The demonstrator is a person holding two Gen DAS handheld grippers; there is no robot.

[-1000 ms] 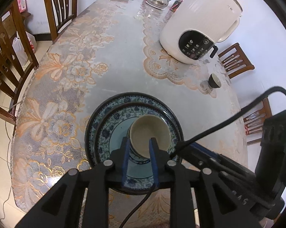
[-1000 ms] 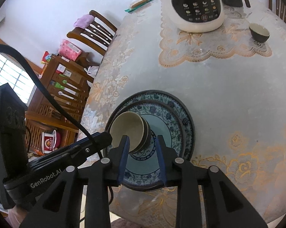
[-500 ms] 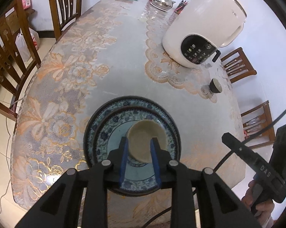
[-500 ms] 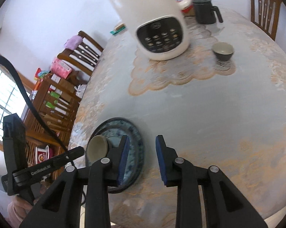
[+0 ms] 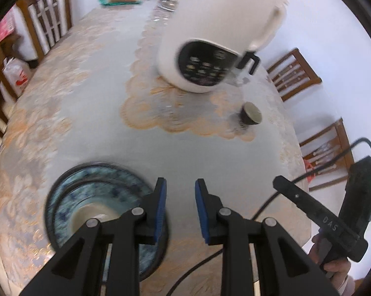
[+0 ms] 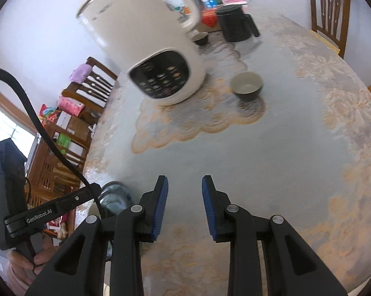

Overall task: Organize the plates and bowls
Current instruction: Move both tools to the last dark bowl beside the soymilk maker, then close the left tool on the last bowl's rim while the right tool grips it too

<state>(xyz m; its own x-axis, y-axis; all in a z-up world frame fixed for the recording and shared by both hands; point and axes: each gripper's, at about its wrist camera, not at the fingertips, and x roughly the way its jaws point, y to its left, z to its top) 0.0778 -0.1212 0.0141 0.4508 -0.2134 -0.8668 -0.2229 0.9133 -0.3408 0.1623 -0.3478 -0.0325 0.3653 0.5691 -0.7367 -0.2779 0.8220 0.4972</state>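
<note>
Right wrist view: right gripper [image 6: 184, 206] and left gripper [image 5: 178, 203] both gape, empty. Bowl [image 6: 246, 85] sits beside the cooker [image 6: 151, 46]; a hasty reach could knock it. Plates [image 5: 96, 192] stay stacked.

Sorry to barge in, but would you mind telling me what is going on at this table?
A person holding a gripper in each hand is tidying plates and bowls. A beige bowl sits on two stacked blue plates. Both the left gripper and the right gripper are open and hold nothing. One small dark bowl stands alone near the white appliance, not stacked yet.
</note>
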